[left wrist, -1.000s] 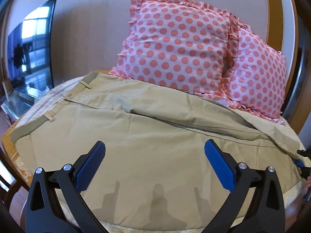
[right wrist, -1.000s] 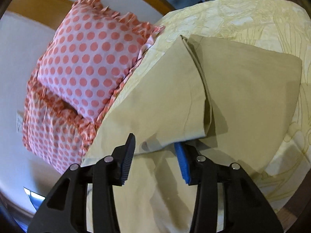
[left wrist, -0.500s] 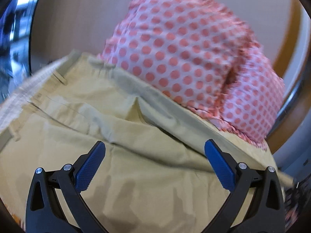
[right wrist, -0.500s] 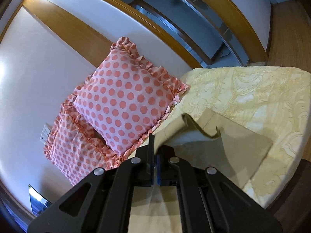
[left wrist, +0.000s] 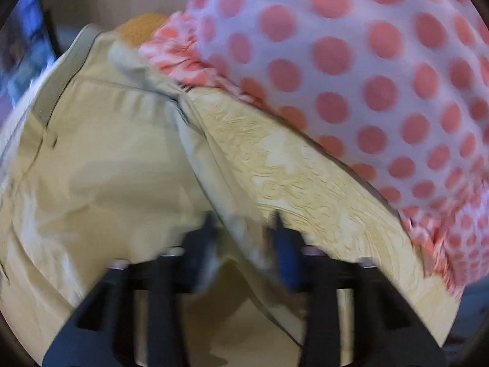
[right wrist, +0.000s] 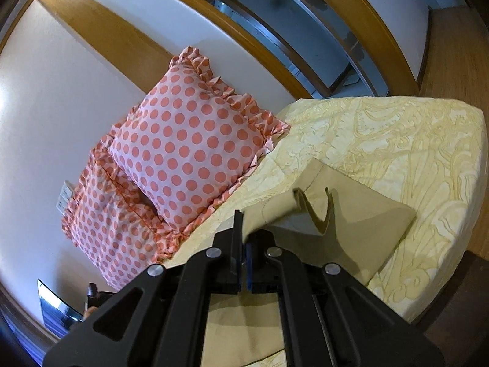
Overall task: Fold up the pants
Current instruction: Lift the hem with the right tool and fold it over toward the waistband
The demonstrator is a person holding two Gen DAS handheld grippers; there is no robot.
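Khaki pants [left wrist: 101,183] lie across a bed with a pale yellow patterned cover [left wrist: 293,177]. In the blurred left wrist view my left gripper [left wrist: 244,235] has its jaws narrowed around the pants' far edge, with cloth between the blue pads; contact is blurred. In the right wrist view my right gripper [right wrist: 243,238] is shut on the hem end of a pant leg [right wrist: 308,211] and holds it lifted above the bed. The rest of that leg [right wrist: 369,226] lies flat beyond the gripper.
Two pink polka-dot pillows [right wrist: 195,150] [right wrist: 116,223] lean on the wall at the head of the bed, close to the left gripper [left wrist: 351,70]. The bed's edge and wood floor [right wrist: 452,46] are to the right.
The left gripper moved forward to the pants' far edge and its jaws narrowed from wide open. The right gripper closed on the pant leg and lifted it.
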